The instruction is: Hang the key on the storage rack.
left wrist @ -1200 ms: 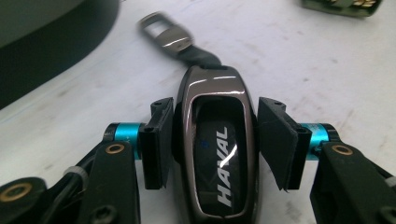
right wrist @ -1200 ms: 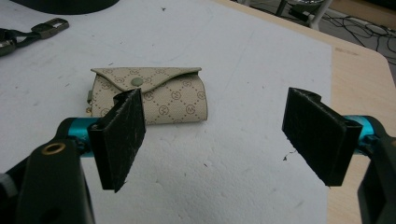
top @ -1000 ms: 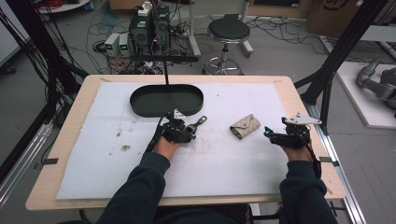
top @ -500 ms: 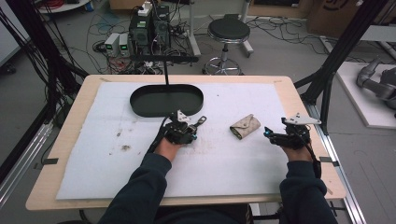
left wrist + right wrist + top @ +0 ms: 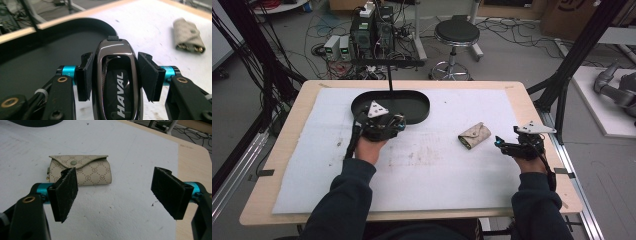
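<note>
I am holding a Haval car key fob (image 5: 117, 82) in my left gripper (image 5: 115, 75), the pads pressing on its two long sides so that it is standing up between the jaws with the lettering facing me. Those jaws have just been closing, and now they are clamped on the fob. I am carrying it at the near rim of the black oval tray (image 5: 414, 107); in the left gripper view the tray's dark floor is lying just beyond the fob, which I judge is where the fob is going.

My right gripper (image 5: 117, 192) is waiting near the right edge of the table, jaws spread wide with nothing between them. It is pointing at the beige monogrammed key pouch (image 5: 82, 171), which is lying flat on the white foam mat (image 5: 447, 170), flap snapped shut, a little way past my pads and not touching them. I am probably keeping this hand lined up so that the pouch can be taken next.

Beyond the tray, the wooden table edge (image 5: 412, 84) is giving way to cables and a stool (image 5: 456, 35).
</note>
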Motion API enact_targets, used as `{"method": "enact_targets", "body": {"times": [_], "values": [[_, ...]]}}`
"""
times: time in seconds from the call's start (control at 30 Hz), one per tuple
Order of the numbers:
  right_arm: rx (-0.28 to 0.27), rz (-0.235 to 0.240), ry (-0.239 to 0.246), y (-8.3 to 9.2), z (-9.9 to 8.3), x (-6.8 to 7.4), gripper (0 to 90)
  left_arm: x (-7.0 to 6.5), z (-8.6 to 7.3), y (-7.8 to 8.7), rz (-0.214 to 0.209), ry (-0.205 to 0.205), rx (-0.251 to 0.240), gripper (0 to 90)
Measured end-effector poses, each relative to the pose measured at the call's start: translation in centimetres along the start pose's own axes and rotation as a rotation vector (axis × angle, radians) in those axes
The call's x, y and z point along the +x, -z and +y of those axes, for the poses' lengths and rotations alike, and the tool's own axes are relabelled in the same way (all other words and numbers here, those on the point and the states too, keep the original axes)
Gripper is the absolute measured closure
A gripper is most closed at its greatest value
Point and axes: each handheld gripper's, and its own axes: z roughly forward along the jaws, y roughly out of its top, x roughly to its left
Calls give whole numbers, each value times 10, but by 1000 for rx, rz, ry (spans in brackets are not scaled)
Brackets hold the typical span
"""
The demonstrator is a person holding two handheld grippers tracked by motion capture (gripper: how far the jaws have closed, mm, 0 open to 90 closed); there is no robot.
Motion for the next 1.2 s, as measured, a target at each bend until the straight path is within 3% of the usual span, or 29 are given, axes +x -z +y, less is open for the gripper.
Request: {"method": "enact_targets", "body": {"times": [0.03,0.23,0.27,0.4,0.67,0.7,0.93,1.2], "values": [[0,0,0,0,0,0,220,0,0,0,0,0,0,486],[1,5,5,-1,0,0,220,31,15,21,49,44,-43,486],[-2,5,6,-1,0,0,220,41,21,26,57,59,-56,486],[-5,13,2,-2,0,-1,220,55,31,33,77,71,-79,487],[-14,24,10,-1,1,0,220,98,60,49,135,95,-124,486],[-14,24,10,-1,1,0,220,98,60,49,135,95,-124,486],[-22,24,15,0,1,0,220,132,79,50,167,120,-154,486],[-22,23,12,0,0,-1,220,146,86,45,172,138,-169,486]]}}
